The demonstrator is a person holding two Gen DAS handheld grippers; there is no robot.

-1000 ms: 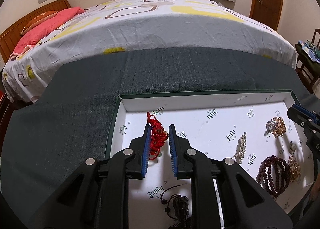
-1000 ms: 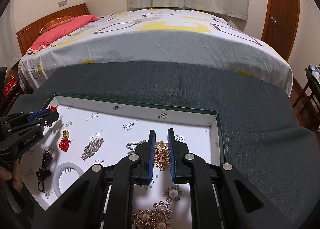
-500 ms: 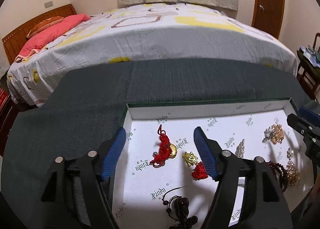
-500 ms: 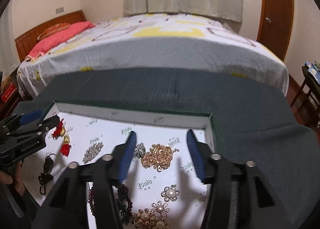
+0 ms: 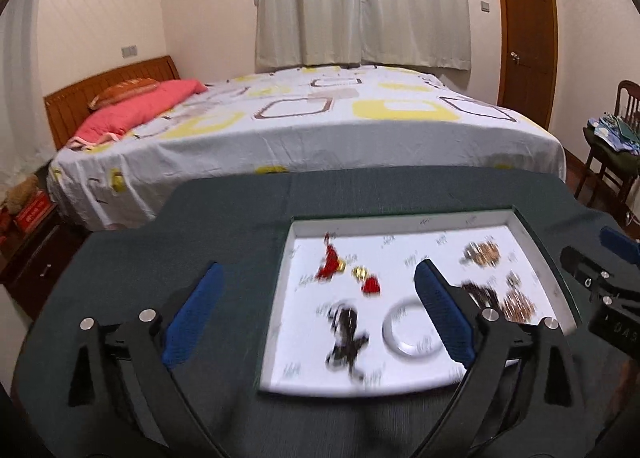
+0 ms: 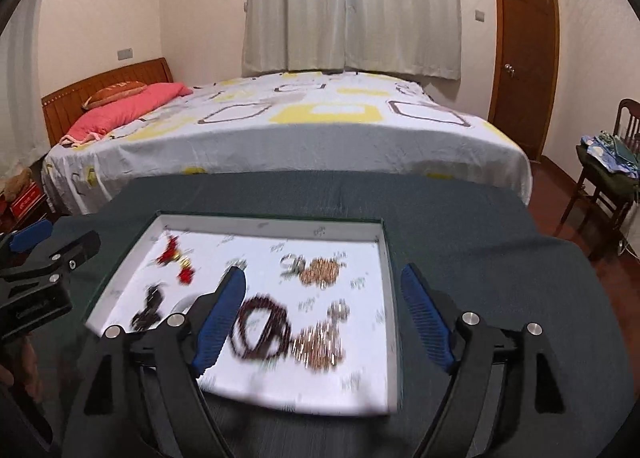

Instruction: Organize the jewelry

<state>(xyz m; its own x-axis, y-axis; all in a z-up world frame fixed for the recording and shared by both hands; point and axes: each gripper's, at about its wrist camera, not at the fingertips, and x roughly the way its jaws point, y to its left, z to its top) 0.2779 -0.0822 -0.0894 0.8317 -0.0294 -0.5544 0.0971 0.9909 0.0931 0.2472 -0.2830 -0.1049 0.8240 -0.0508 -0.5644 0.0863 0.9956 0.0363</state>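
Jewelry is spread loose in a shallow white-lined tray [image 5: 400, 224] with a dark green rim, set on a dark grey cloth [image 5: 180, 226] in front of a bed [image 5: 320, 118]. The tray has a single undivided floor, and much of the contents is blurred.

Toward the far left of the tray a red knotted charm [image 5: 329, 267] lies with a small gold piece [image 5: 360, 271] and a second red piece [image 5: 371, 285] just beside it. Nearer the front edge a dark corded item [image 5: 346, 332] is seen, with a white ring [image 5: 410, 334] beside it. At the far right a gold cluster [image 6: 322, 270] lies next to a silvery piece [image 6: 294, 263]. In the near right part a dark beaded bracelet [image 6: 262, 332] rests beside a coppery floral cluster [image 6: 320, 344].

The left gripper [image 5: 316, 314] is held above the tray's left side, its jaws having just been opening and now spread wide; the left finger is seen over the cloth and the right finger over the tray, and nothing is gripped. The right gripper [image 6: 322, 318] is held above the tray's right half, its jaws likewise having just been opening and now wide apart, with nothing gripped; the jewelry seen between the fingers lies below on the tray floor.
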